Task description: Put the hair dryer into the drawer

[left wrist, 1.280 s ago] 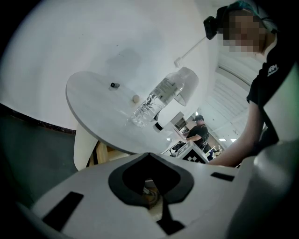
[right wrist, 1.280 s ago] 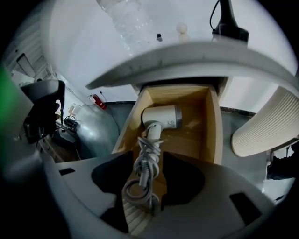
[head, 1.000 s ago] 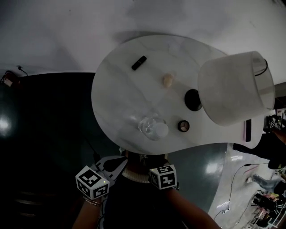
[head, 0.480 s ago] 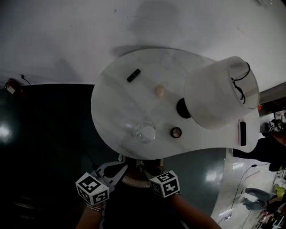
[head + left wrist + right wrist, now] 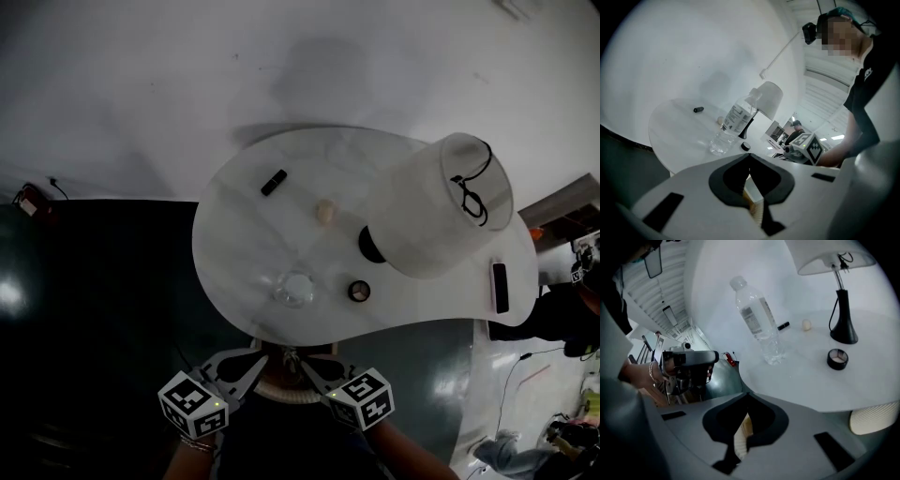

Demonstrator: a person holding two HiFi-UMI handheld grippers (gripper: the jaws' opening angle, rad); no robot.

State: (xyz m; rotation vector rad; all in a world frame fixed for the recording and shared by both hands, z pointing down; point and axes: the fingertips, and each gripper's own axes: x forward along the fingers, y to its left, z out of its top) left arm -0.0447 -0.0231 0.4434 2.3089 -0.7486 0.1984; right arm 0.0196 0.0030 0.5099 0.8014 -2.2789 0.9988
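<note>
Left gripper (image 5: 750, 159) clenched, empty. Right gripper (image 5: 746, 399): jaws have just been closing, now together, nothing between them. Both hang low before the white table (image 5: 244, 234) with lamp (image 5: 441, 220) and water bottle (image 5: 293, 289). Hair dryer, drawer: neither shows anywhere. Progress unreadable, probably either finished or not begun.

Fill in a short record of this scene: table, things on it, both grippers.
table: white, rounded
lamp: white shade, right side
bottle: clear, upright, near front edge
tube: black, lying far left
case: round, black, near lamp base
left gripper: shut, empty
right gripper: jaws have just been closing, now shut, nothing between
</note>
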